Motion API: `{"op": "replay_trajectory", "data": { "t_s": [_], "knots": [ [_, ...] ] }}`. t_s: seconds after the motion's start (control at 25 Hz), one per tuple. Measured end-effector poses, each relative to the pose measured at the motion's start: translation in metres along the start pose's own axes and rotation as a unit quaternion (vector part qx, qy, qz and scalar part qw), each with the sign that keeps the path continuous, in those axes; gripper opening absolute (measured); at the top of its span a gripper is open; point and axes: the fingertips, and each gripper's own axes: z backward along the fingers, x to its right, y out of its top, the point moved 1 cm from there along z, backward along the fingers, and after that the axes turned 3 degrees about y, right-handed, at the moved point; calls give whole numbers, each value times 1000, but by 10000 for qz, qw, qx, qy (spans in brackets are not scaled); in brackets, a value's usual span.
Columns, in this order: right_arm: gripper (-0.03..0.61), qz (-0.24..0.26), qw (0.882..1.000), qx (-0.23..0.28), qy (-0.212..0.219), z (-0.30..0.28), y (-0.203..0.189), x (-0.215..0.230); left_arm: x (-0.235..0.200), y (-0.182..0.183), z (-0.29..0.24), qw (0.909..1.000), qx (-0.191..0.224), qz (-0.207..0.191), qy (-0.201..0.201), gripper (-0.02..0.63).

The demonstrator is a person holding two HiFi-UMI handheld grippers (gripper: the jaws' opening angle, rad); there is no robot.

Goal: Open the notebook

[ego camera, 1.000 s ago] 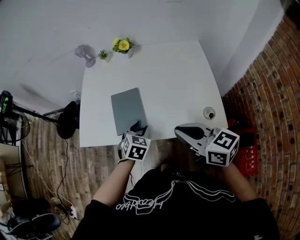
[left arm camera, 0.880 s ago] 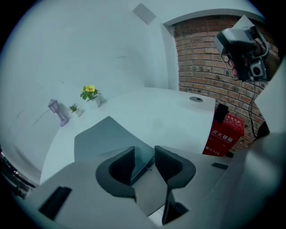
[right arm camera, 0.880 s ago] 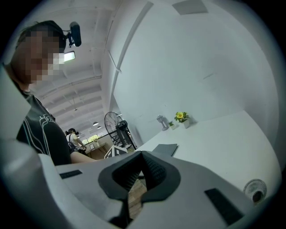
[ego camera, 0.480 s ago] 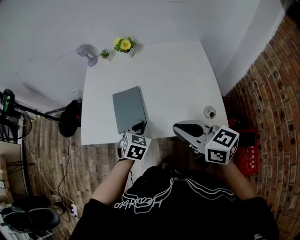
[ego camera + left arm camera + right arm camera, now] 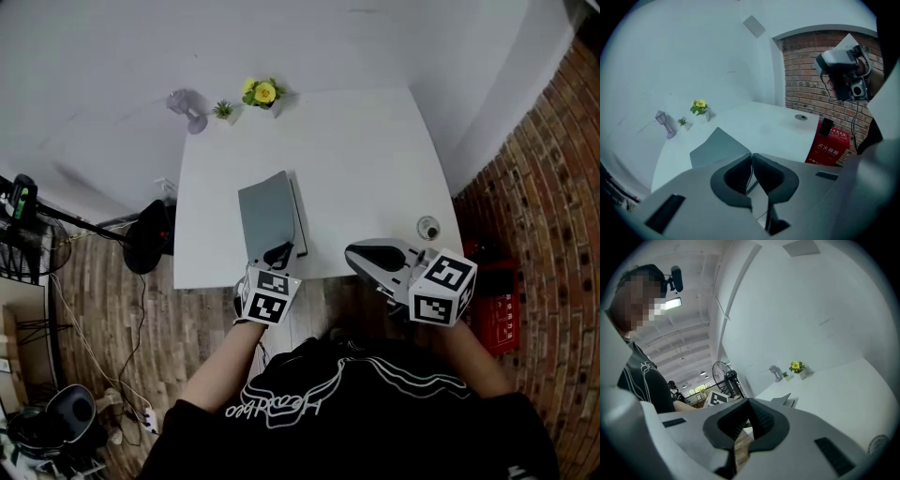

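- White walls, a brick wall on the right and a plank floor surround a white bench (image 5: 375, 159).
- Grey notebook (image 5: 265, 217) lies on the near left part of the bench, close to the front edge. Its cover (image 5: 719, 147) is tilted up, and a strip of pages shows along its right side.
- Left gripper (image 5: 278, 253) has its jaws pressed together on the cover's near end, with the thin sheet pinched between them.
- Right gripper (image 5: 352, 253) hangs beyond the bench's front edge, apart from the notebook. Its jaws are together with nothing in them.
- Small flower pot (image 5: 264, 94) and little lamp (image 5: 190, 108) stand at the far edge, well clear.
- Risks, as I judge them:
  - The pinch takes only a narrow strip of cover, so it could slip free and the cover would fall shut.
  - Nothing holds the pages down, so the whole notebook may lift, or slide toward the front edge.
  - Too steep a pull could crease the cover.
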Motion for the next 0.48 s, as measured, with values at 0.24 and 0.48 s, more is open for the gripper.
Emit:
{"op": "replay_trajectory", "data": {
  "t_s": [0.24,0.48],
  "knots": [
    [3,-50,10000,-79,9,-25,5,-13,-20,7,24,9997,182,182,-35,41],
    [3,-76,9999,-32,145,-49,10,-34,-43,7,49,9992,309,261,30,41]
  ]
}}
